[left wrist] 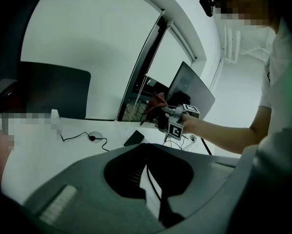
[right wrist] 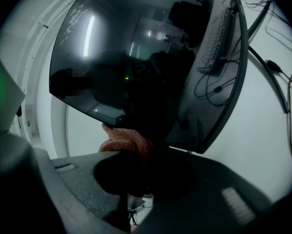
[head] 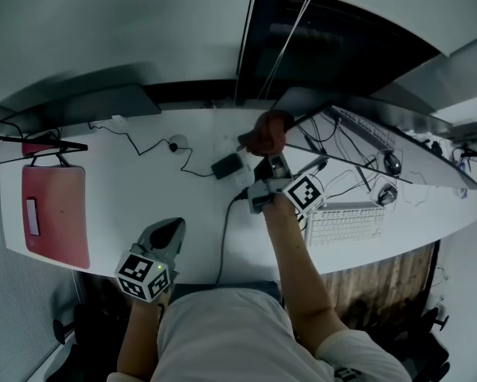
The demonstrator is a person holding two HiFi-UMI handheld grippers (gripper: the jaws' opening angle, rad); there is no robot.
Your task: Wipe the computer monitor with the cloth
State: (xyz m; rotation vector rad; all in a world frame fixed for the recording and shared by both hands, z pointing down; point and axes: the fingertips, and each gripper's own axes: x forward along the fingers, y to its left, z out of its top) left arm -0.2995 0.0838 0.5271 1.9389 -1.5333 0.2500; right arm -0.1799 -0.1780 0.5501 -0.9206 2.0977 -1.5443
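The right gripper (head: 271, 151) is clamped on the crumpled reddish-brown terry cloth (head: 266, 132), at the dark flat computer monitor's (head: 365, 146) lower corner, at 12 o'clock on the white desk (head: 134, 185). The left gripper (head: 165, 233), jaws together and empty, hangs at 7 o'clock. A hard push may tip the screen; loose black cables (head: 222, 245) may snag.

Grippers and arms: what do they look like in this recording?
Left gripper and right gripper are both grey with two broad tapering jaws, each carrying a white cube of black square markers; a small green light shows on the left cube. The person wears a pale short-sleeved T-shirt.
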